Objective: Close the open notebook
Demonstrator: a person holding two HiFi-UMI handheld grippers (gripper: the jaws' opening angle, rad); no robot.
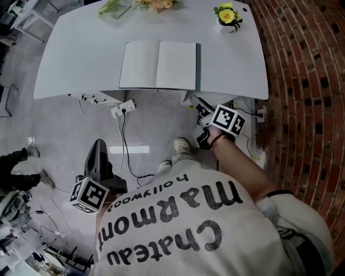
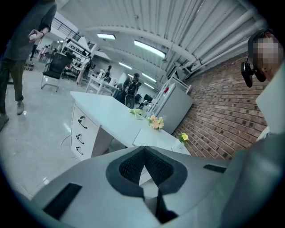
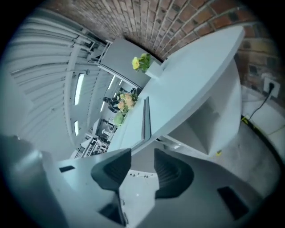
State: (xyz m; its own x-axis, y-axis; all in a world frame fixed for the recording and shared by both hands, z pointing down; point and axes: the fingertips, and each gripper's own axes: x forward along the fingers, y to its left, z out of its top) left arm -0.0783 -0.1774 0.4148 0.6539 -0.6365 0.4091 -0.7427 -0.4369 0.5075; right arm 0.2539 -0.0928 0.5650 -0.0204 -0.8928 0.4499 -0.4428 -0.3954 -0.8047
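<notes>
The open notebook lies flat with white pages up near the front edge of the white table. It shows also in the left gripper view as a pale sheet and edge-on in the right gripper view. My right gripper hangs just below the table's front edge, under the notebook's right corner, and its jaws stand open with nothing between them. My left gripper is low over the floor, well short of the table, its pads pressed together and empty.
A small pot of yellow flowers stands at the table's back right; more flowers sit at the back edge. A brick wall runs along the right. A power strip and cables lie on the floor under the table.
</notes>
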